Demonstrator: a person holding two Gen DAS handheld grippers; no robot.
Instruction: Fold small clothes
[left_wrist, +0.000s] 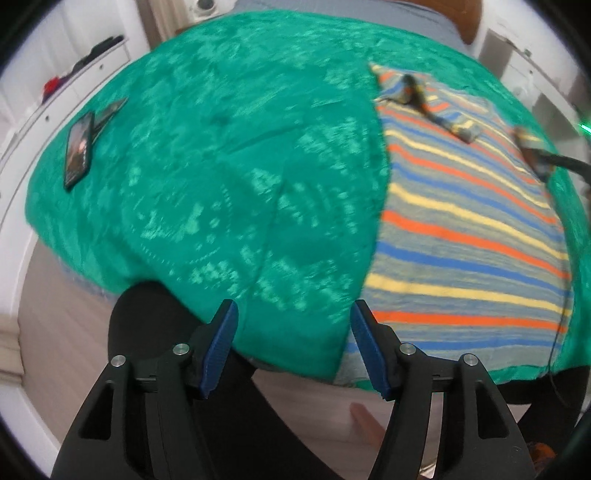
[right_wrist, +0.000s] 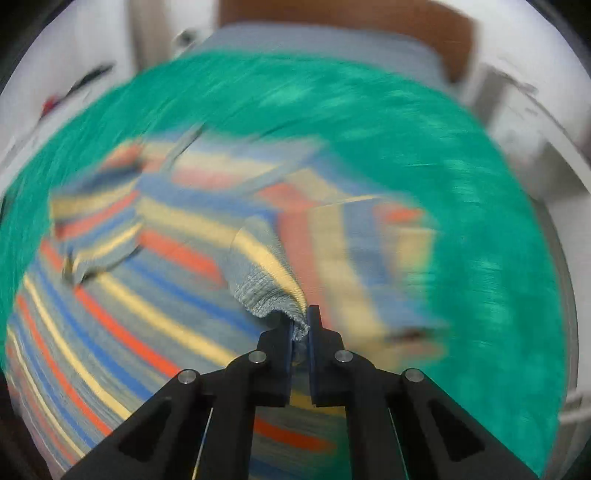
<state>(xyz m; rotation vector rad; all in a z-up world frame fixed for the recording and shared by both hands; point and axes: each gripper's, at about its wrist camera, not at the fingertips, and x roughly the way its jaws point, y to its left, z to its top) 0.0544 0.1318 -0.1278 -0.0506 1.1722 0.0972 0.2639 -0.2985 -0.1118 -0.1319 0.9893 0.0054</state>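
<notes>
A small garment (left_wrist: 461, 229) in grey with orange, blue and yellow stripes lies spread on the right side of a green blanket (left_wrist: 221, 147). My left gripper (left_wrist: 295, 310) hangs open over the blanket's near edge, just left of the garment's near corner, with nothing between its blue pads. In the blurred right wrist view, my right gripper (right_wrist: 301, 321) is shut on a bunched grey ribbed edge (right_wrist: 258, 273) of the striped garment (right_wrist: 129, 314), lifted above the rest of the cloth. A sleeve (left_wrist: 436, 107) lies folded across the garment's far end.
Two dark phones (left_wrist: 79, 147) lie on the blanket's far left. White drawers (left_wrist: 74, 74) stand along the left, white furniture (left_wrist: 524, 62) at the back right. A person's dark-clothed leg (left_wrist: 147, 325) is below the bed's near edge, with pale floor (left_wrist: 55, 314) beside it.
</notes>
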